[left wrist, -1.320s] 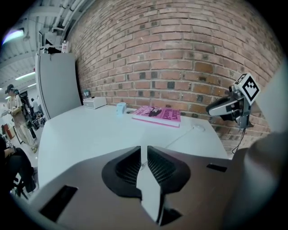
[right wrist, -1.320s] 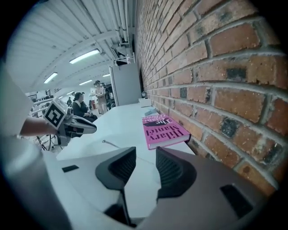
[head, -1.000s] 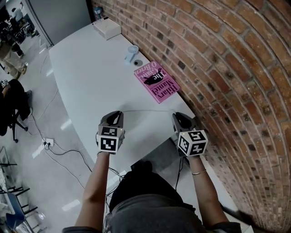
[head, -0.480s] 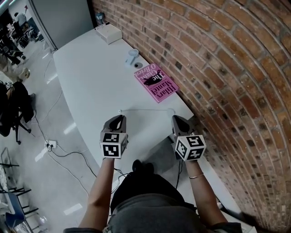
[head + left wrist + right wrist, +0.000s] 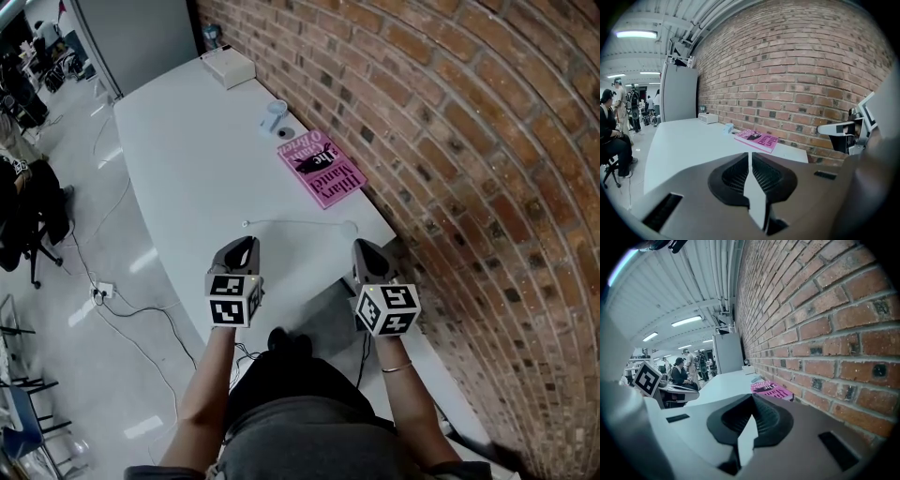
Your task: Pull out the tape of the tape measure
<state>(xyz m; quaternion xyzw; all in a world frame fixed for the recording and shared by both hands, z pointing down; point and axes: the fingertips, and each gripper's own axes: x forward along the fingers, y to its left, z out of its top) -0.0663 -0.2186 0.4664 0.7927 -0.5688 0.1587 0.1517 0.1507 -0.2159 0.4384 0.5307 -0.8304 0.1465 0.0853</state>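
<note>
The left gripper point(image 5: 246, 244) and the right gripper point(image 5: 366, 246) are both seen with jaws pressed together and nothing held. The tape measure's tape point(image 5: 300, 222) is laid as a thin pale line across the white table point(image 5: 178, 150), just beyond both sets of tips. Its case cannot be made out, and in the gripper views it is hidden behind the grippers' own bodies.

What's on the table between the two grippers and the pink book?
Head view: a thin pale strip, likely the pulled-out tape, lies crosswise on the table, ahead of left gripper and right gripper, short of the pink book.
</note>
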